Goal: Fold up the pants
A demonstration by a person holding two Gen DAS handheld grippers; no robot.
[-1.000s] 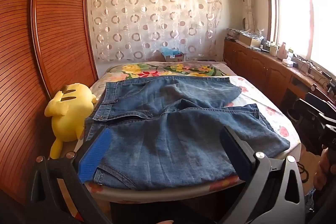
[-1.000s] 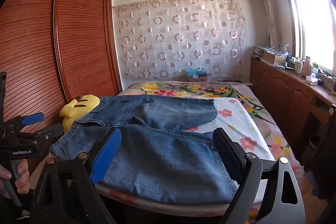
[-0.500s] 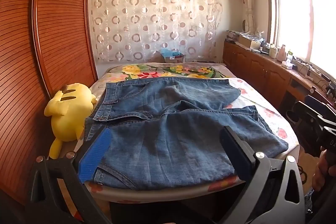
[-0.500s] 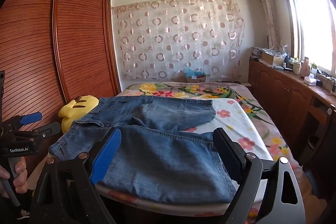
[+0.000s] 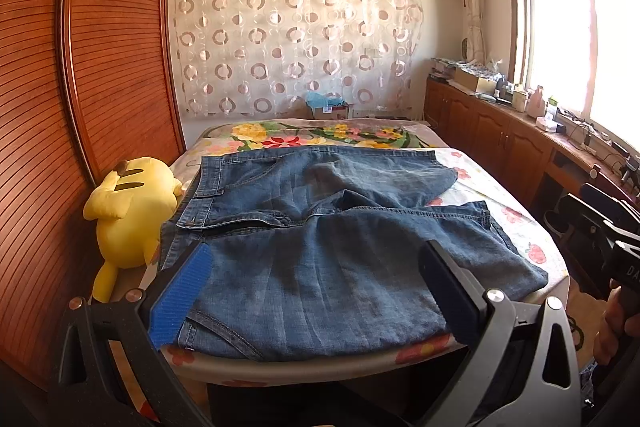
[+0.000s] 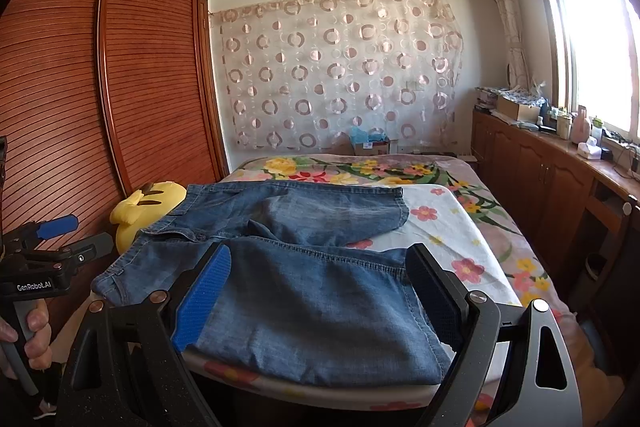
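Blue denim pants (image 5: 320,247) lie spread flat on the bed, waistband to the left, both legs running right; they also show in the right wrist view (image 6: 304,267). My left gripper (image 5: 316,267) is open and empty, held in front of the bed's near edge, level with the near leg. My right gripper (image 6: 320,275) is open and empty, also in front of the near edge, further right. The left gripper shows at the left edge of the right wrist view (image 6: 52,239).
The bed (image 5: 520,223) has a floral sheet. A yellow plush toy (image 5: 128,215) sits at its left edge against the wooden wardrobe (image 5: 100,67). Wooden cabinets (image 5: 500,135) with clutter run along the right wall under the window. A box (image 5: 328,107) stands behind the bed.
Both grippers have drifted slightly; the view of the pants is nearly the same. The pants have not moved.
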